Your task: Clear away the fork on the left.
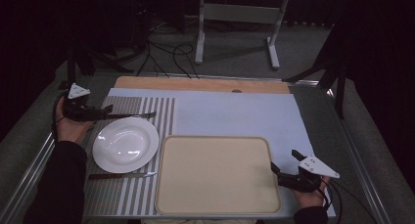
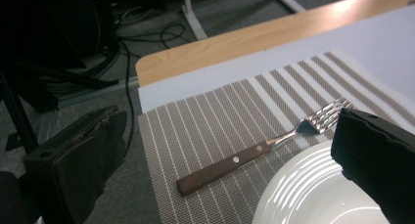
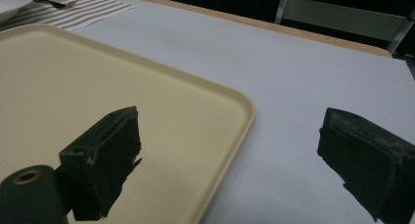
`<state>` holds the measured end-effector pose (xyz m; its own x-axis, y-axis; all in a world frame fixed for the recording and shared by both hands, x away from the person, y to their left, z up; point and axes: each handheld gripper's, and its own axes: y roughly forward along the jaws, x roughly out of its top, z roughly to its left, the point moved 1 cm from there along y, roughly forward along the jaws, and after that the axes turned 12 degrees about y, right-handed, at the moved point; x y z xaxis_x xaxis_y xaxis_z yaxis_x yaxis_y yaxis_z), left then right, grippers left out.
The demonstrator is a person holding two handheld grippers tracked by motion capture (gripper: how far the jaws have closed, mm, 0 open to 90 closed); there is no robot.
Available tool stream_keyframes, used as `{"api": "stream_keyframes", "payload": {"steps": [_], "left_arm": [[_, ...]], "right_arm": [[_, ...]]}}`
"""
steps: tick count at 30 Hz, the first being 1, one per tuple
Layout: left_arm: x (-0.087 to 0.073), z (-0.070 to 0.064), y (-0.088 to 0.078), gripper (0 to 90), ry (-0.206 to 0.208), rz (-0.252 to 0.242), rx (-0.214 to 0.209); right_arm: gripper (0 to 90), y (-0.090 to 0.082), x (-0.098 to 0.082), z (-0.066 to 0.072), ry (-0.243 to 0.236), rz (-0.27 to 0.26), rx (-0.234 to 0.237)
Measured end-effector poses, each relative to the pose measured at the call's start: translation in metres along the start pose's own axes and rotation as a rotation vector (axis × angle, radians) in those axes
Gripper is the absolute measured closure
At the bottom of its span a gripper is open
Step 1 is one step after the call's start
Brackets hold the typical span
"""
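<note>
The left tongs [image 1: 108,111] sit at the left of the high view, released, jaws spread over the wooden-handled fork [image 1: 131,116] above the round white plate [image 1: 125,144]. We see the right tongs [image 1: 284,164] at lower right, also spread, straddling the corner of the smooth beige tray [image 1: 218,175]. A knife [image 1: 122,175] lies on the striped woven placemat [image 1: 161,111] on the desk [image 1: 235,111].
</note>
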<state>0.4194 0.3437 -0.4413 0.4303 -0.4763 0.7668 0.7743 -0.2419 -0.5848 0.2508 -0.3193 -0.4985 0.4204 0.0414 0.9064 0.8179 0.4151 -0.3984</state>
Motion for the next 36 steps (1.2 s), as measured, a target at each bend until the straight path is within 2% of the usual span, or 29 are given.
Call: {"api": "stream_keyframes", "payload": {"steps": [3, 14, 17, 22, 25, 27, 30, 34, 35, 36], "left_arm": [[0.0, 0.001, 0.004, 0.0, 0.003, 0.02, -0.001], [-0.007, 0.002, 0.029, 2.3, -0.002, 0.145, -0.07], [-0.009, 0.002, 0.035, 2.0, -0.032, 0.16, -0.109], [-0.011, 0.002, 0.046, 1.7, -0.028, 0.217, -0.115], [-0.011, 0.004, 0.05, 5.5, -0.026, 0.253, -0.132], [-0.012, 0.006, 0.052, 6.8, -0.015, 0.283, -0.114], [-0.013, 0.01, 0.055, 9.5, -0.032, 0.298, -0.096], [-0.015, 0.007, 0.063, 11.4, -0.037, 0.326, -0.104], [-0.015, 0.006, 0.065, 11.7, -0.031, 0.332, -0.113], [-0.014, 0.004, 0.068, 12.2, -0.023, 0.345, -0.105]], "right_arm": [[8.4, 0.0, 0.0, 0.0, 0.004, 0.002, 0.0], [8.4, -0.002, -0.001, -0.001, 0.001, 0.001, -0.004], [8.4, -0.002, -0.001, -0.001, 0.006, 0.001, -0.005], [8.4, -0.002, -0.002, -0.001, 0.006, 0.006, -0.004], [8.4, -0.002, -0.002, -0.002, 0.007, 0.006, -0.006], [8.4, -0.003, -0.002, -0.003, 0.008, 0.007, -0.005], [8.4, -0.003, -0.002, -0.002, 0.005, 0.007, -0.004], [8.4, -0.002, -0.002, -0.002, 0.004, 0.007, -0.003], [8.4, -0.003, -0.002, -0.002, 0.006, 0.007, -0.003], [8.4, -0.003, -0.001, -0.002, 0.01, 0.005, -0.002]]}}
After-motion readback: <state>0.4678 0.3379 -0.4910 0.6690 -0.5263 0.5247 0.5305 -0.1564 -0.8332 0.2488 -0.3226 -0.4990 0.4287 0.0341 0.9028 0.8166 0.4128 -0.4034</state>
